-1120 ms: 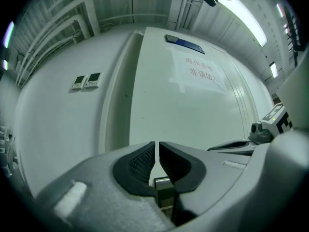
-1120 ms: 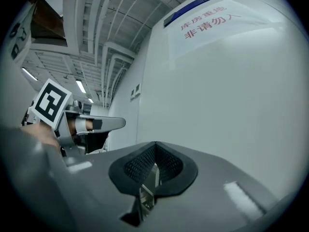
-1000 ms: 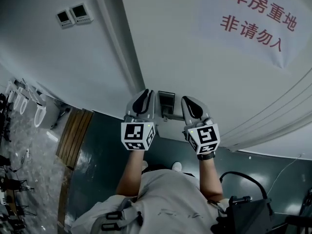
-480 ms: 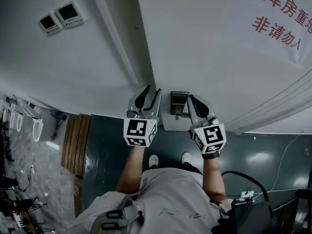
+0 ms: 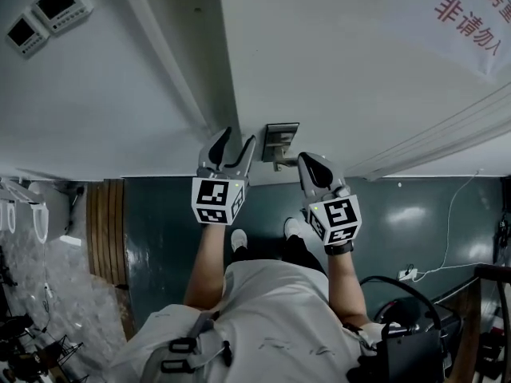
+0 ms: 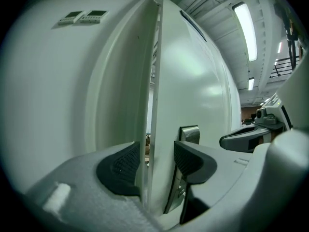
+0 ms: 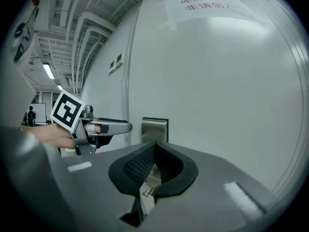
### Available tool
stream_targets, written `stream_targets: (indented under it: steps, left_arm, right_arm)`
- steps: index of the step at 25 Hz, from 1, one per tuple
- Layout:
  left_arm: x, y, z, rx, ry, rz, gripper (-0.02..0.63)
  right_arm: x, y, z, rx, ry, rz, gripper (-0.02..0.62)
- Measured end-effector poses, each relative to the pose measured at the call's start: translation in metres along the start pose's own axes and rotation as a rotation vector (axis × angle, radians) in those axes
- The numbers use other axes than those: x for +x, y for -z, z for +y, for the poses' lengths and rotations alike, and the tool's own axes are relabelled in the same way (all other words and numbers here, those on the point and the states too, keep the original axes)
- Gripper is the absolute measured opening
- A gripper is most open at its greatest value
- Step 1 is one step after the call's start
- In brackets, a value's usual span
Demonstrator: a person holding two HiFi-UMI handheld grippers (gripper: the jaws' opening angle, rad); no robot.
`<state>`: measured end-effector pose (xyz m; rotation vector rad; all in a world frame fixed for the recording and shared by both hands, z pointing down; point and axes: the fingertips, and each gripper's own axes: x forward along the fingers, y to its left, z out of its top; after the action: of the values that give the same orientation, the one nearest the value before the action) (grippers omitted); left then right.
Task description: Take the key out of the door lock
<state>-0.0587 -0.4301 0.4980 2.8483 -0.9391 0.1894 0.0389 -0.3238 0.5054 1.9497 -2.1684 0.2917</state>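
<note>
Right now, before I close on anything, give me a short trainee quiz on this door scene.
1. True or false: the right tool has its jaws wide apart.
2. What shows between the jaws of the left tool? A the white door's edge; B a black cable; C a person's hand.
3. Fill in: the white paper sign with red lettering is fixed to the ____.
Key: 1 false, they are together. 2 A; those jaws have just been opening and stand either side of the edge without pressing on it. 3 door.

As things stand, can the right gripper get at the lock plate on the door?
Probably yes: the right gripper faces the lock plate, nothing between them, though its jaws are shut.
</note>
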Motion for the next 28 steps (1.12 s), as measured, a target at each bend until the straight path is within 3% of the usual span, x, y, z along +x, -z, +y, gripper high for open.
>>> stream_targets:
  steps: [7,14,18,22,23,24,28]
  left_arm:
    - [0.016,0.035,0.009,-0.098,0.021,0.025,0.230]
    - [0.019,0.047,0.011,-0.102,0.039,0.013,0.216]
    - [0.019,0.043,0.002,-0.097,0.047,-0.003,0.133]
    - [0.018,0.041,0.001,-0.094,0.051,-0.001,0.127]
    - [0.018,0.041,0.001,-0.093,0.051,0.001,0.127]
    - [0.018,0.041,0.001,-0.092,0.049,0.002,0.127]
    - [0.018,0.041,0.001,-0.091,0.047,0.003,0.129]
  right_arm:
    - [-0.001,0.055,-0.012,0.123,0.037,0.114,0.002]
    - [0.008,0.125,-0.003,0.403,0.000,0.220,0.002]
    - [0.016,0.148,0.005,0.596,-0.049,0.214,0.002]
    - [0.020,0.164,0.013,0.734,-0.093,0.196,0.003]
    - [0.022,0.167,0.017,0.764,-0.115,0.191,0.045]
    - [0.023,0.169,0.020,0.795,-0.138,0.185,0.169]
    - [0.031,0.172,0.023,0.906,-0.178,0.127,0.225]
